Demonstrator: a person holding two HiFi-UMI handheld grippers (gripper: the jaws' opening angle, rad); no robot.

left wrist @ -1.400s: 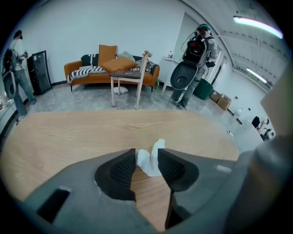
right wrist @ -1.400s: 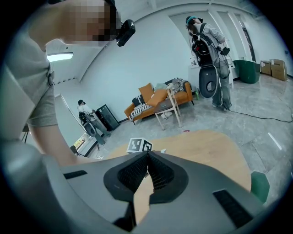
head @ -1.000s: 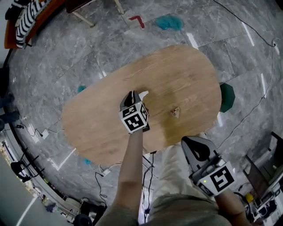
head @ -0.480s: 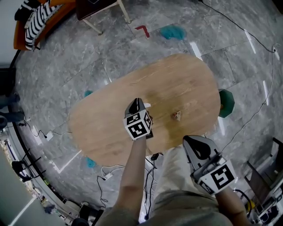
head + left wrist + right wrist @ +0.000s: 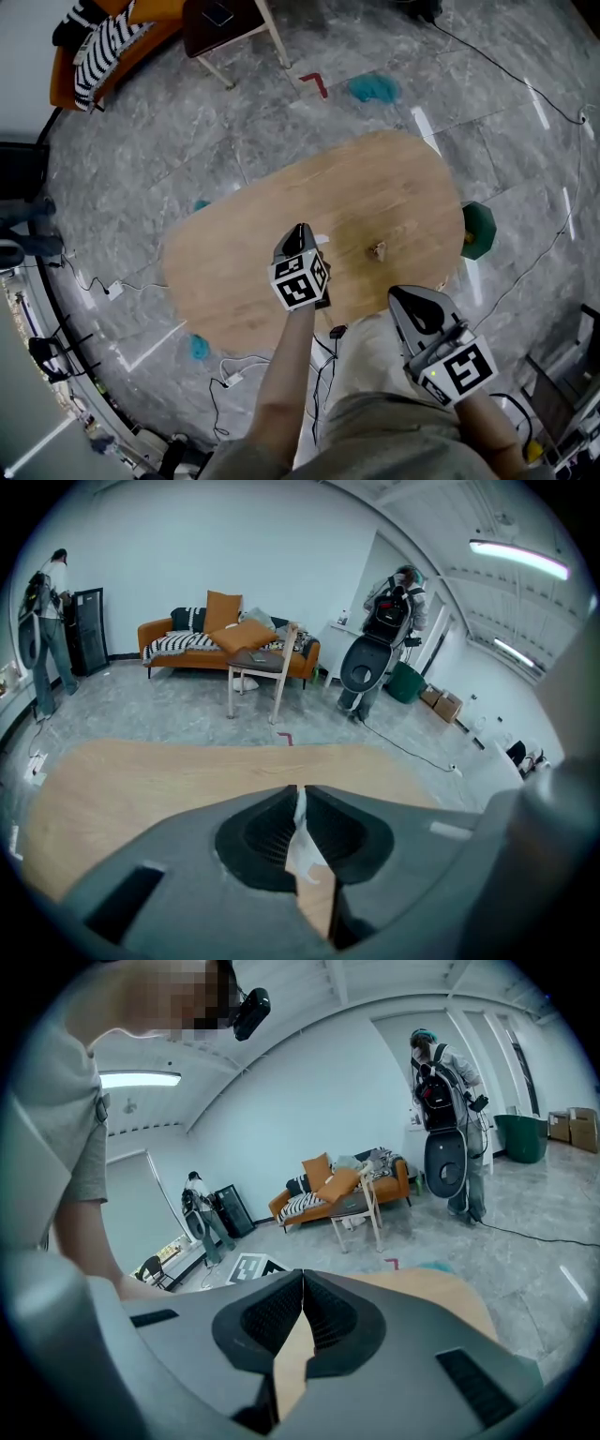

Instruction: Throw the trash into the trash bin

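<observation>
My left gripper hangs over the near middle of the oval wooden table. It is shut on a white paper scrap, and its jaws have closed further on the scrap within the last second. The scrap pokes out white beside the tip in the head view. A small brown crumpled bit of trash lies on the table to the right. A dark green trash bin stands on the floor off the table's right end. My right gripper is near the table's front edge, shut and holding nothing.
Black cables run over the grey floor below the table's near edge. An orange sofa and a small wooden side table stand beyond the far side. One person stands at the left and another at the back right.
My left gripper has risen off the tabletop with the white scrap between its jaws. The right gripper has lifted a little too. The brown trash has stayed where it was.
</observation>
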